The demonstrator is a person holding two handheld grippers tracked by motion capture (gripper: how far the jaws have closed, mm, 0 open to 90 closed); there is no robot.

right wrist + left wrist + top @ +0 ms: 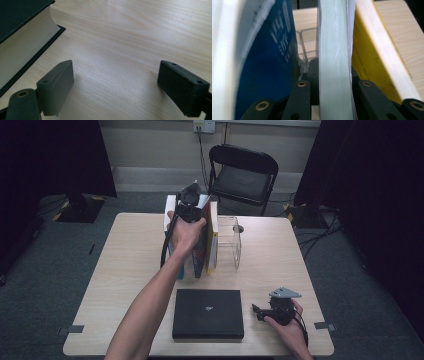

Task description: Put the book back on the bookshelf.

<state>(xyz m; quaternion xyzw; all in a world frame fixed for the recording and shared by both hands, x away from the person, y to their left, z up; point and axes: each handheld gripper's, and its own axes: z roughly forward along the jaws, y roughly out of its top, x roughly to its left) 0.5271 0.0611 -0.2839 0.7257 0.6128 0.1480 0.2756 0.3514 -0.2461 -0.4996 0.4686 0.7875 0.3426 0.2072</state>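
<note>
Your left tongs (190,205) clenched on pale green book (334,60), upright in row of books at far side of surface (280,255), between blue book (272,62) and yellow book (364,62). Clear acrylic bookend (235,242) just right of row. Your right tongs (116,82) released, nothing between, resting low over bare wood right of black book (208,312), which lies flat at near edge. Beyond surface: black folding chair (243,172), grey carpet, dark curtains both sides.

left tongs (334,85) tips hidden behind pale green book (334,50), blue book (269,62) lettering blurred
</note>
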